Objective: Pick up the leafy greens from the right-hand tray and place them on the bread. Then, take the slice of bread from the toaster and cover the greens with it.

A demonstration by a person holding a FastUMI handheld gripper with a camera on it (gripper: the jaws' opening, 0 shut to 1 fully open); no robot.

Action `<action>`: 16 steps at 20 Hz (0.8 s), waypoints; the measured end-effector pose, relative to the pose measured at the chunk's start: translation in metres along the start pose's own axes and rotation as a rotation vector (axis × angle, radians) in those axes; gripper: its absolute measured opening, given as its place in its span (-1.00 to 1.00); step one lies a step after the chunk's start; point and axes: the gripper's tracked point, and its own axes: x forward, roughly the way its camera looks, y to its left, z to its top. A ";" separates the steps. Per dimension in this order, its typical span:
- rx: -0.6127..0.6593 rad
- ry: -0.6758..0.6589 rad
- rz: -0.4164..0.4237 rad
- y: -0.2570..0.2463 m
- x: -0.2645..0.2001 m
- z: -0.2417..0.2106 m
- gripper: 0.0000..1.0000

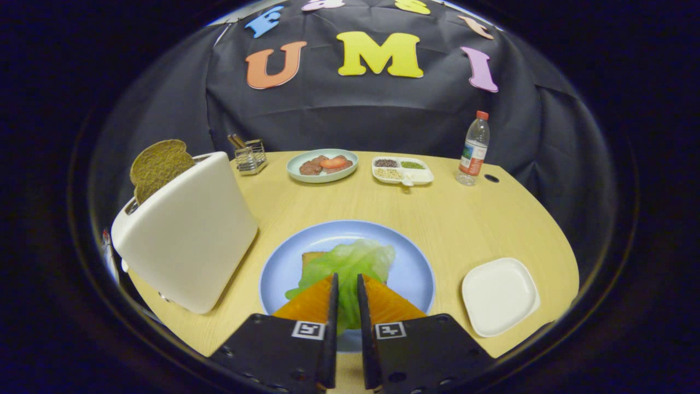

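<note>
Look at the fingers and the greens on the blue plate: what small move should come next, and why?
Probably open the gripper and lift away. The greens already lie over the bread on the blue plate, with a strip of leaf between the narrowly spaced fingers. The white tray is bare, and the slice waits in the toaster.

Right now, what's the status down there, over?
Gripper nearly closed on pale green leafy lettuce, over bread on round blue plate. Brown bread slice waits in white toaster. Nothing blocking.
</note>
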 end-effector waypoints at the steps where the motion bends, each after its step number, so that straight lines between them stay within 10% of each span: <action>1: 0.013 0.011 0.012 0.004 0.001 -0.003 -0.42; 8: -0.028 -0.041 0.015 0.019 -0.017 0.014 0.97; 16: 0.036 -0.139 0.127 0.068 -0.091 0.075 0.92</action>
